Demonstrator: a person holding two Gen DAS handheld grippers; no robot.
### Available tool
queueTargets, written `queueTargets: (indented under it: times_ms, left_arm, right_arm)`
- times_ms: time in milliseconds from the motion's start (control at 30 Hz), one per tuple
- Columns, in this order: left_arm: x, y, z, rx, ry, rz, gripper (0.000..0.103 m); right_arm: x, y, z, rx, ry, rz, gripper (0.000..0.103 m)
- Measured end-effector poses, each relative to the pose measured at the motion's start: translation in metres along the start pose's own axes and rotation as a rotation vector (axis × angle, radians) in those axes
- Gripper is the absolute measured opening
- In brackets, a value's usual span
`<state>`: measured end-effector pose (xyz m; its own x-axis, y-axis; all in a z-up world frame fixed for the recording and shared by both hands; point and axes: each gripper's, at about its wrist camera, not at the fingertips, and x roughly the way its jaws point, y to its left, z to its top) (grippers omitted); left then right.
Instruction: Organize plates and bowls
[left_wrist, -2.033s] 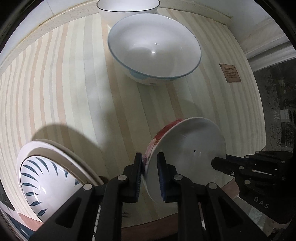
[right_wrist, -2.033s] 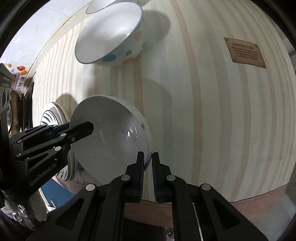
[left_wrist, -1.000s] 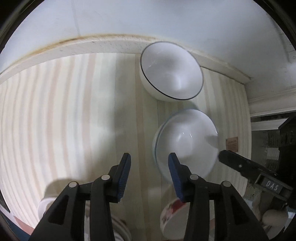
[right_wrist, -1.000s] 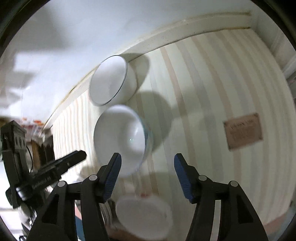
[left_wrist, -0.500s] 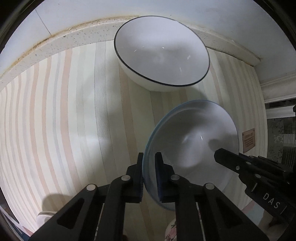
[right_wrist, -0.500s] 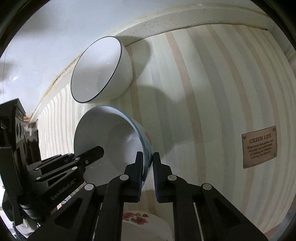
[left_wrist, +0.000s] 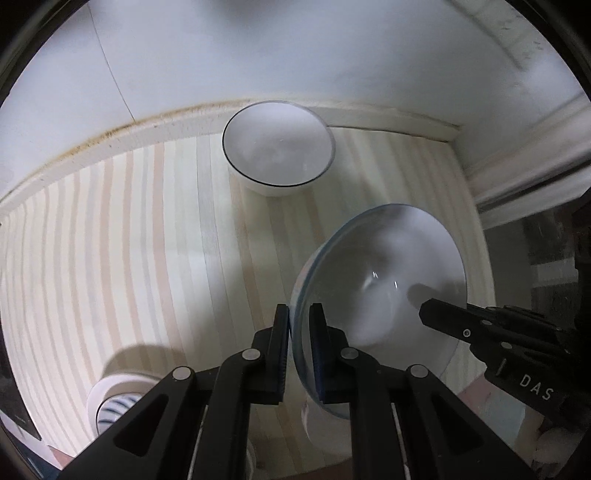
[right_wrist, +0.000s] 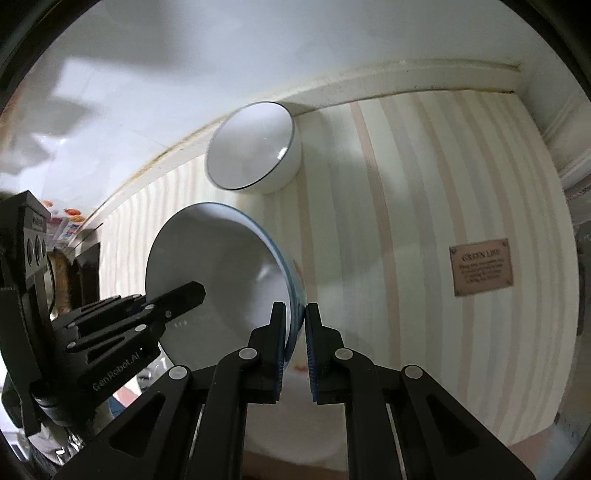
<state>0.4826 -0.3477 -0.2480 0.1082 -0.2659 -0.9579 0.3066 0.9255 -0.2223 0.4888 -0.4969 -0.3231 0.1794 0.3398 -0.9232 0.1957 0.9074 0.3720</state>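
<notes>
Left wrist view: I am pinching the blue-rimmed bowl (left_wrist: 376, 295) with my left gripper (left_wrist: 299, 347) at its 9 o'clock rim and my right gripper (right_wrist: 294, 345) opposite, keeping it steady; the black-rimmed bowl (left_wrist: 279, 147) is sitting at 12 o'clock.

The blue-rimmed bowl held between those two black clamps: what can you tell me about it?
The blue-rimmed bowl is white and glossy inside, likely glazed ceramic, with a thin blue line around its lip. It is empty and tilted. The left gripper pinches one side of the rim, the right gripper the opposite side, one finger inside and one outside each. It appears lifted above the striped tablecloth, apart from the black-rimmed bowl by the wall. Its outside is mostly hidden.
</notes>
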Motion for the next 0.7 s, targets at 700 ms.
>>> queueTargets:
  times_ms: [700]
  left_arm:
    - [0.043,-0.022,-0.07,0.103,0.168,0.025,0.009]
  right_arm:
    - [0.004,-0.046,-0.099,0.073,0.108,-0.01,0.012]
